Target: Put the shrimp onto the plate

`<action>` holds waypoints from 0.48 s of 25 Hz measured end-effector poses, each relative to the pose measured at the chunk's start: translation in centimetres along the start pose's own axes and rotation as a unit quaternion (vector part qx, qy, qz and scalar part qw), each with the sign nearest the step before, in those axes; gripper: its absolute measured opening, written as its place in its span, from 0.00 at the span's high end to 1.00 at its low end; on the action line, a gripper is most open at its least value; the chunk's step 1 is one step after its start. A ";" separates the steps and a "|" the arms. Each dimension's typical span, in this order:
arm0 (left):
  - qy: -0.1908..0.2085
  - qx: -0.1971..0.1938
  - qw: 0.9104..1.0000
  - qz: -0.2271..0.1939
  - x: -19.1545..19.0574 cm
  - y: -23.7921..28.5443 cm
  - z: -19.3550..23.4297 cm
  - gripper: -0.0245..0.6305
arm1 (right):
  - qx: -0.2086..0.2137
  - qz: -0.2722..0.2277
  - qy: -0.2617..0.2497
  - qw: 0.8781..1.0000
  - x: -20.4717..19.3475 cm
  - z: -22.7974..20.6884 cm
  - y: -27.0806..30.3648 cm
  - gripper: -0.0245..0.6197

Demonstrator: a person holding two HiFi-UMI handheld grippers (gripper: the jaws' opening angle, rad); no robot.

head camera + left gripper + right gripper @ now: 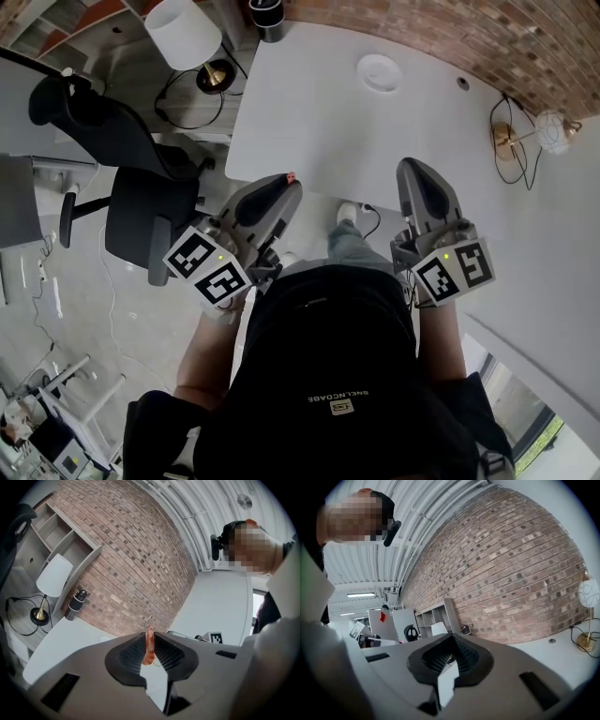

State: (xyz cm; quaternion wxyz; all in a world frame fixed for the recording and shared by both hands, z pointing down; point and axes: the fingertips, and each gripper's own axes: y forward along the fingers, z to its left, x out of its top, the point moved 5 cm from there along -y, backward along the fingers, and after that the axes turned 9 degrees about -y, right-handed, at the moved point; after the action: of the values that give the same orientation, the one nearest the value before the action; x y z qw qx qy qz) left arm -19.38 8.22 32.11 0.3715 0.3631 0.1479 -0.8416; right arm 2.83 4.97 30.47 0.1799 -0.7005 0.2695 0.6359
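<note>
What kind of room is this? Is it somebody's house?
Most likely an office or workroom, not a house. A black office chair stands near a big white table, and open shelves stand against a long brick wall. The ceiling in the gripper views looks bare and industrial.

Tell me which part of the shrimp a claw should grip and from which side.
Grip it mid-body, across its two flanks, as the left claw has it now. The shrimp is thin and curved and stands upright between the pads, with one end poking above the tips. Coming in side-on to the curve probably gives a steadier hold than pinching a narrow end.
</note>
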 end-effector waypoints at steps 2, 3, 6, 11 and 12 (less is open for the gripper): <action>0.004 0.003 1.000 0.001 0.5 1.6 0.0 0.87 | 0.006 -0.001 0.003 1.000 0.2 -1.7 0.9 0.96; 0.007 0.005 1.000 0.001 0.7 2.3 0.0 0.87 | 0.010 -0.001 0.005 1.000 0.3 -2.5 1.4 0.96; 0.014 0.018 1.000 -0.001 1.2 4.3 0.2 0.87 | 0.024 -0.004 0.009 1.000 0.5 -4.7 2.6 0.96; 0.014 0.039 0.999 -0.009 1.9 7.2 0.7 0.87 | 0.042 -0.004 0.013 0.999 1.0 -8.0 4.7 0.96; 0.014 0.043 0.999 -0.010 1.9 7.7 0.8 0.87 | 0.045 -0.003 0.013 0.999 1.2 -8.6 5.1 0.96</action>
State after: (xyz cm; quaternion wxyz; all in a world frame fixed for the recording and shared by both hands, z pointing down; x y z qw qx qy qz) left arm -14.99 1.54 31.41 0.3453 0.3889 0.1205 -0.8456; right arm 6.67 -4.36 30.84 0.2098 -0.7006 0.2979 0.6136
